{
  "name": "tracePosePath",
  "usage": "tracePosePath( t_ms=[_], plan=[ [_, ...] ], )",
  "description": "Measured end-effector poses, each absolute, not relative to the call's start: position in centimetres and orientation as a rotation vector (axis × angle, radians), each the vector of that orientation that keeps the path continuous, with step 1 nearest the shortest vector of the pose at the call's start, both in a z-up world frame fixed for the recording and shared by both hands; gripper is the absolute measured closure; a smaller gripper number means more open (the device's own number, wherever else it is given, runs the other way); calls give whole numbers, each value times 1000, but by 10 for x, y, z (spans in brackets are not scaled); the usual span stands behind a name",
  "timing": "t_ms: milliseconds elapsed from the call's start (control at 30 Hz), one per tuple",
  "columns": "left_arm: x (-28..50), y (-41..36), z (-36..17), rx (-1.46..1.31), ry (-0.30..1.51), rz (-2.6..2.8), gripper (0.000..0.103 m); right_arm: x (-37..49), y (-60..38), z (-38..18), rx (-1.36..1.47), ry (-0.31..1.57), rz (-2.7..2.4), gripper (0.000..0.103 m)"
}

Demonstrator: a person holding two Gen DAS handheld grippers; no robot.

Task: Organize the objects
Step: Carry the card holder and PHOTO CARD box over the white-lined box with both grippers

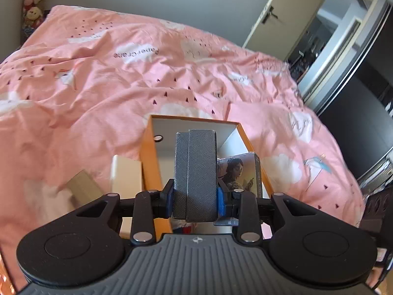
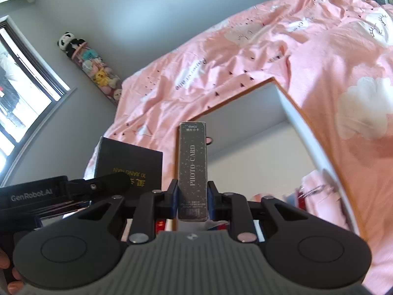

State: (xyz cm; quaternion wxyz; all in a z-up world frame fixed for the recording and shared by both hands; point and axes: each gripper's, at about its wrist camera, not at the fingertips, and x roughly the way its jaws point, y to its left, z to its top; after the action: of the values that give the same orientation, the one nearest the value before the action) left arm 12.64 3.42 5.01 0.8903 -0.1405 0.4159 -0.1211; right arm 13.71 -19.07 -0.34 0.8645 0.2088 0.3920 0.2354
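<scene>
Dark gray case (image 1: pixel 195 174) in left view; photo-card box (image 2: pixel 192 169) in right.

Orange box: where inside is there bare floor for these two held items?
The open orange cardboard box has bare white floor at its far end, under the wall's finger hole. The near end is crowded: an illustrated card box on the right side, red-and-white packets by the right wall.

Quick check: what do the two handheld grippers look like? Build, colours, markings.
Both match: the left gripper and the right gripper have matte black linkage arms with silver pivot pins, two round black discs, a ribbed grey centre plate with a small emblem, and blue pads on the fingers. The right wrist view shows "GenRobot.AI" lettering on the left one's body.
</scene>
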Motion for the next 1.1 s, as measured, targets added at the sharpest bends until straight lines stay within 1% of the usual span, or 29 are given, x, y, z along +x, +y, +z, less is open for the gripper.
tracePosePath(
  t_ms=[200,367,533,633,767,900,1100],
  plan=[
    [176,-9,7,-176,984,-193,66,195,-205,-32,441,915,421,79],
    [198,-32,-16,-83,1025,-164,66,225,-205,-58,491,988,413,79],
    [213,-44,-38,-65,1087,-139,66,233,-203,-68,410,944,364,79],
    [214,-50,-42,-41,1059,-120,66,232,-205,-68,399,923,381,79],
    [219,-47,-45,-121,1094,-143,66,228,-210,-61,378,885,383,79],
    [219,-52,-58,-126,1121,-129,66,226,-216,-52,396,850,373,79],
    [219,-52,-73,-178,1125,-123,66,226,-218,-50,411,849,379,79]
  ],
)
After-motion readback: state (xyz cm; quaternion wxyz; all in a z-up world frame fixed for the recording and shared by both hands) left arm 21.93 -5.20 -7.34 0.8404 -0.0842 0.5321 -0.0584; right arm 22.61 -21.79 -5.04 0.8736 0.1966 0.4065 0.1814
